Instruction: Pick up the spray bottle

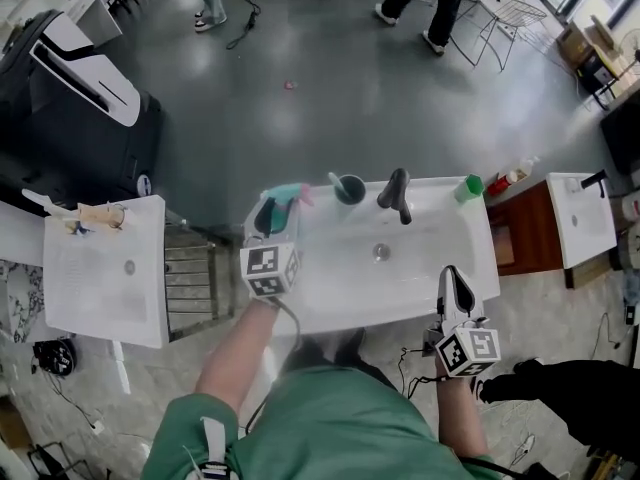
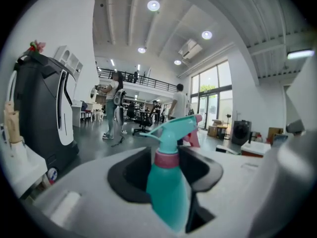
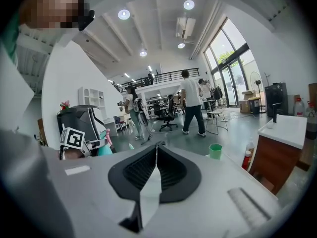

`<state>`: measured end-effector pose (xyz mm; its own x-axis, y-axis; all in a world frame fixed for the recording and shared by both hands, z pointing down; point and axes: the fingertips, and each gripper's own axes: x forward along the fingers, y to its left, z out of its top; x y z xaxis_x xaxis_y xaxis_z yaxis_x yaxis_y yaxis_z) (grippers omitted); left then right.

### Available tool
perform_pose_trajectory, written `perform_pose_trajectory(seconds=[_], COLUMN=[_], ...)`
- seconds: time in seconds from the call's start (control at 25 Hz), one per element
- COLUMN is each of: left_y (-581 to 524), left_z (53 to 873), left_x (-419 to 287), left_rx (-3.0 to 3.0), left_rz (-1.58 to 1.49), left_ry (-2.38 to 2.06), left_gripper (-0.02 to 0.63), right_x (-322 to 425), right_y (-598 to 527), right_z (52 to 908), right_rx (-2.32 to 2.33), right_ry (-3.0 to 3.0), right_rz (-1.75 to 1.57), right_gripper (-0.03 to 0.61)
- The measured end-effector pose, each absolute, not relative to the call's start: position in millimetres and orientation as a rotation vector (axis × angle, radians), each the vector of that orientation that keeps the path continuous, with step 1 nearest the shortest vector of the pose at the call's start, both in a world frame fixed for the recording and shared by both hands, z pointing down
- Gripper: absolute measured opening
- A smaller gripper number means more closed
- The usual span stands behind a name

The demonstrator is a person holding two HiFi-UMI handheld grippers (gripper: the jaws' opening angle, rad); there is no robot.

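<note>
A teal spray bottle (image 1: 289, 197) with a pink collar and trigger hangs over the back left corner of the white washbasin (image 1: 425, 263). My left gripper (image 1: 270, 220) is shut on it. In the left gripper view the bottle (image 2: 168, 192) stands upright between the black pads (image 2: 130, 175), gripped on its body below the collar, nozzle pointing left. My right gripper (image 1: 455, 286) is at the basin's front right edge, shut with nothing in it; in the right gripper view its jaws (image 3: 155, 155) meet. That view also shows the left gripper's marker cube (image 3: 73, 138) beside the bottle (image 3: 104, 150).
At the basin's back edge stand a black faucet (image 1: 397, 194), a dark cup with a brush (image 1: 349, 188) and a green cup (image 1: 468, 188). A red-capped bottle (image 1: 504, 180) sits on a wooden cabinet (image 1: 527, 230). A second white basin (image 1: 100, 273) lies left.
</note>
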<state>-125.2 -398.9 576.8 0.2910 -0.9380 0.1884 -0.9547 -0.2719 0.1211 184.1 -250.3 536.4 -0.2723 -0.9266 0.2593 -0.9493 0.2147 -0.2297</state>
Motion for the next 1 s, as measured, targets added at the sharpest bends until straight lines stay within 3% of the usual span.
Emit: perform_pose_trajectory(seconds=[1.0], left_y=[-318], left_z=[450], left_x=[-115], left_rx=[2.514], left_rz=[-0.110], left_ry=[-1.775], left_gripper=[0.164], right_x=[167], right_y=[-217], right_z=[499], right_rx=[1.798], right_ry=[-2.505], right_rz=[0.465], right_gripper=[0.005])
